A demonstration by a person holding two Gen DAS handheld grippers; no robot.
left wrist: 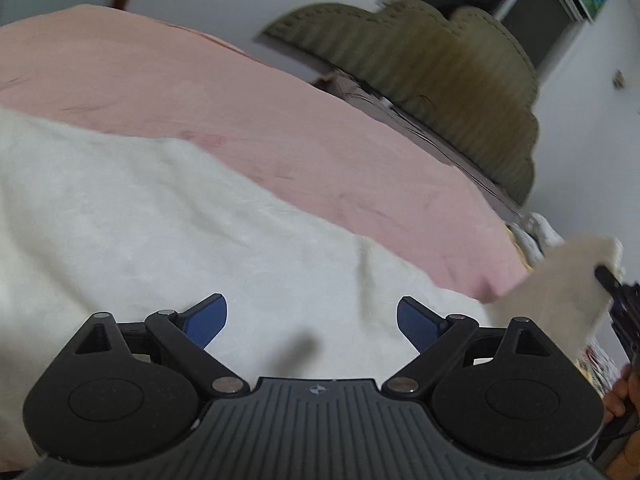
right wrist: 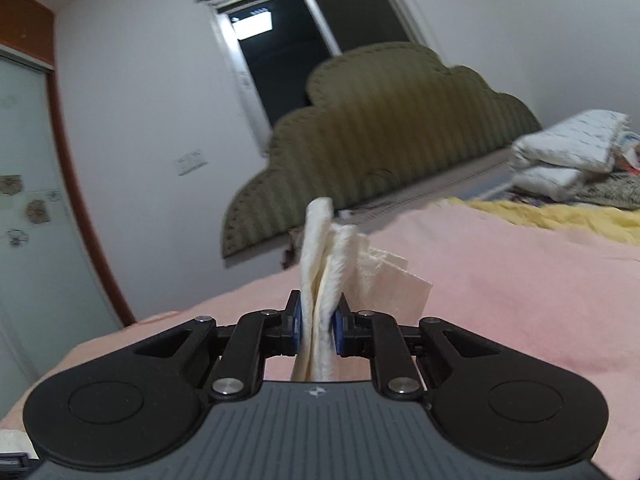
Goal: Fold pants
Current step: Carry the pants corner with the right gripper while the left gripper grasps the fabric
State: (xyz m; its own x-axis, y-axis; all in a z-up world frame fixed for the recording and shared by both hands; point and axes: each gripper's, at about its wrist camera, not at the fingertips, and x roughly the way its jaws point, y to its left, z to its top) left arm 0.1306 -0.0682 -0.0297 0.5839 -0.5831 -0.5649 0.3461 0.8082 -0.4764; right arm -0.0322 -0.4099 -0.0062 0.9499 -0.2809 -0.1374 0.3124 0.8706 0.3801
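From the left wrist, the left tongs (left wrist: pixel 312 322) stand wide open with nothing between the blue pads, hovering over the cream pants (left wrist: pixel 160 216), which spread across the near part of the bed. Beyond them the pink sheet (left wrist: pixel 248 120) runs bare up to the olive headboard (left wrist: pixel 420 72), leaving open room on that side. At the right edge the right tongs (left wrist: pixel 604 276) lift one corner of the cloth off the bed.

From the right wrist, the right tongs (right wrist: pixel 318 322) are clamped on a bunched fold of the pants (right wrist: pixel 324 256), which stands up between the pads. One folded stack of bedding (right wrist: pixel 568 152) sits at the bed's far right; the pink sheet (right wrist: pixel 500 280) ahead is bare.
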